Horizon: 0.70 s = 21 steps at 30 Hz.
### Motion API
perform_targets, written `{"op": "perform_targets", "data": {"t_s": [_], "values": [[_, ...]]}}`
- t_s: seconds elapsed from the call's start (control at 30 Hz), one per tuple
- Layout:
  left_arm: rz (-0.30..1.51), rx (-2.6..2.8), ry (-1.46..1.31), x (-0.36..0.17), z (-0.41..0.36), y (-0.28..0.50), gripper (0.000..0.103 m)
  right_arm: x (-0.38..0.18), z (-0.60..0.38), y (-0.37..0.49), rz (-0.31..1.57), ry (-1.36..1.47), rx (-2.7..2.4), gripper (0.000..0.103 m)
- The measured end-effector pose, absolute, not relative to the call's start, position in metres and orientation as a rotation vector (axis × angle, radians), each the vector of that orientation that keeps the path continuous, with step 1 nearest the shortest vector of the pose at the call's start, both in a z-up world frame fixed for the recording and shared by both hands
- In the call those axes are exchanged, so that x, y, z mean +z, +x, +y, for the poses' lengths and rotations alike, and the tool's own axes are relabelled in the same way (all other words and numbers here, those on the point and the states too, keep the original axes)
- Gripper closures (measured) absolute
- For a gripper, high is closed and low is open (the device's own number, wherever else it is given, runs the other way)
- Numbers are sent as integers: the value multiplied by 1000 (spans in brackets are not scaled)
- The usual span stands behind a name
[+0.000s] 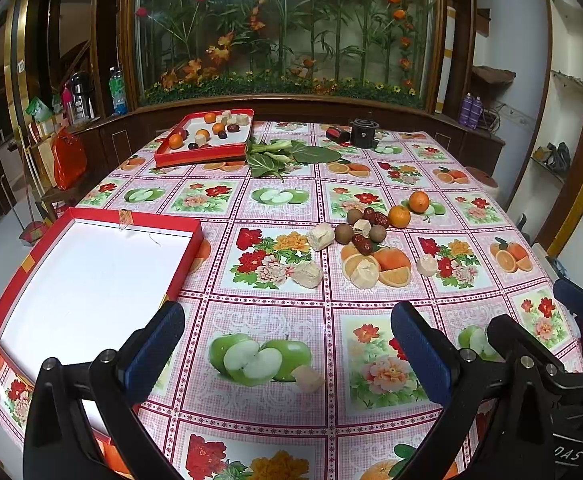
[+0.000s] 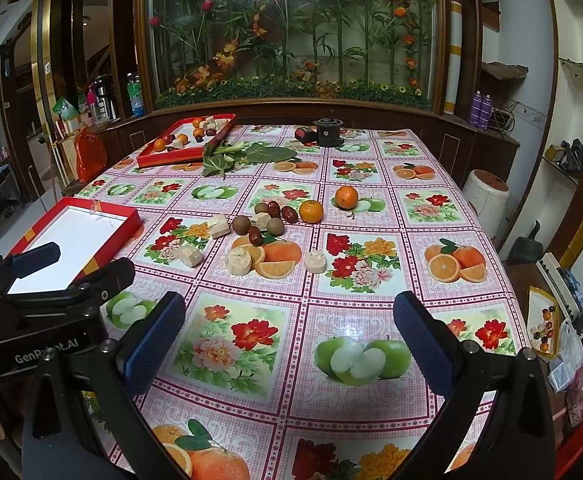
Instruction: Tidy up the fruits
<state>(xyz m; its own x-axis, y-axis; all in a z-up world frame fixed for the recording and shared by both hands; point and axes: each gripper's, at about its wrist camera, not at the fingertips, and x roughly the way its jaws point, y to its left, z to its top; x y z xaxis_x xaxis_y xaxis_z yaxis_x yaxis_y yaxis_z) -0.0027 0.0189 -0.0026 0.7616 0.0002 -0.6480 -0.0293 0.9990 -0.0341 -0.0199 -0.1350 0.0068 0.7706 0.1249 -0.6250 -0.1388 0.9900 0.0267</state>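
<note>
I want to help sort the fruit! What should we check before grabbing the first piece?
1. Left gripper open, holding nothing: ok.
2. Right gripper open, holding nothing: ok.
3. Near red tray has room: ok.
4. Loose oranges in plain sight on the tablecloth, nothing covering them: ok.
5. Far red tray already holds fruit: ok.
6. Whether the pale chunks count as fruit: cannot tell.

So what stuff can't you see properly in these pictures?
- Far red tray: left wrist view, its small pieces too tiny to identify.
- Near red tray: left tongs hide its front corner.
- Black object at the table's far end: both views, too small.
</note>
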Motion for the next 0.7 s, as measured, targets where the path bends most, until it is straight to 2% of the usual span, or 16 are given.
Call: {"op": "perform_targets", "data": {"t_s": [0.4,0.7], "values": [[717,24,-26,-16,28,-5,1,-1,-141,-17,698,8,146,0],[763,-2,-34,-35,48,1,1,-27,-144,24,753,46,189,0]]}}
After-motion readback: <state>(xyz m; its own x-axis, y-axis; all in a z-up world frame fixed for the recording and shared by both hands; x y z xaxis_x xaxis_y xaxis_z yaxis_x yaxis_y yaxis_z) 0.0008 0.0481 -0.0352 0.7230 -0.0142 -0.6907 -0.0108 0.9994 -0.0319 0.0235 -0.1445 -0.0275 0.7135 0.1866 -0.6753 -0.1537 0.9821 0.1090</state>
